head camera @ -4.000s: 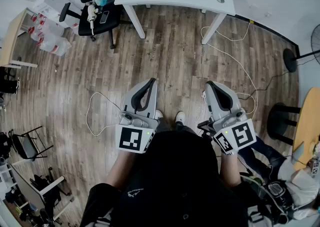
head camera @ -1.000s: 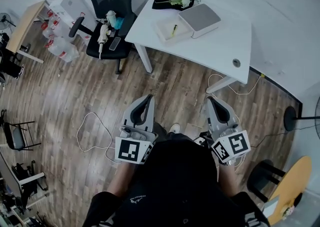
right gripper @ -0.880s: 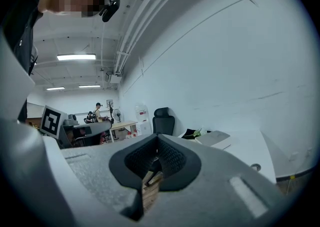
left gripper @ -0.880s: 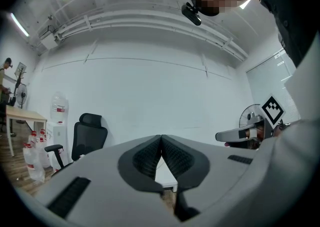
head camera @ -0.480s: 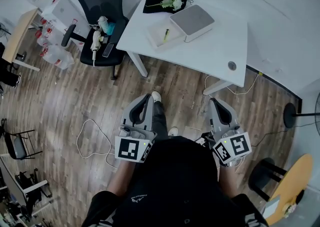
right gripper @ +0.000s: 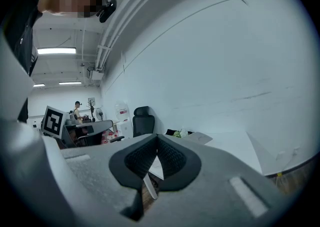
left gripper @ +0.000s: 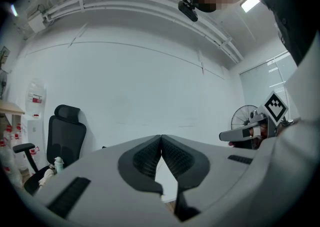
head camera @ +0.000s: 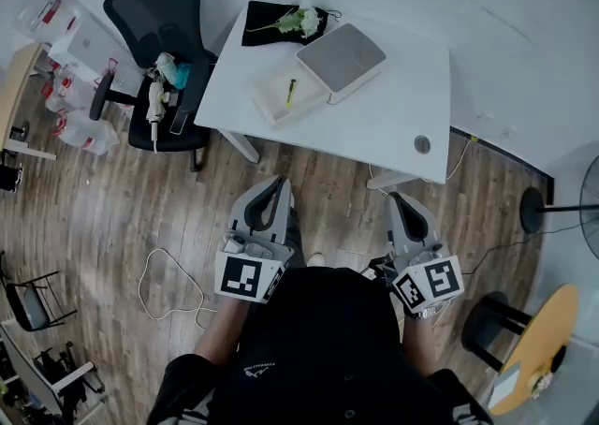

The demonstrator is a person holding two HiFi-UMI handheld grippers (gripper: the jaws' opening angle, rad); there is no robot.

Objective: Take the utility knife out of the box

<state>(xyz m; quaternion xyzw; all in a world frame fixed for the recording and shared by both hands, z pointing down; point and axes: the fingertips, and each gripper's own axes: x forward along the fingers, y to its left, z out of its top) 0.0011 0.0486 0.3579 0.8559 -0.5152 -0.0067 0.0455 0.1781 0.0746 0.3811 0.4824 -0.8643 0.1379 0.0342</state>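
Left gripper [head camera: 277, 182]: jaws pressed together, nothing between.
Right gripper [head camera: 397, 198]: jaws together, empty.
Utility knife [head camera: 291, 88]: inside open box [head camera: 270, 107], on table [head camera: 398, 119].

No text, label or number is legible anywhere.

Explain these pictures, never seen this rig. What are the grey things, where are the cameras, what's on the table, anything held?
No robot: a person carries a left hand-held gripper and a right hand-held gripper. The head view looks down from a camera on the person's head. The other two views come from cameras riding on each hand-held gripper, looking along its jaws. Both pairs of jaws are shut on nothing. Ahead stands a white table with a shallow open box holding a small yellow item, probably the utility knife, plus a grey case and a black cloth with flowers.
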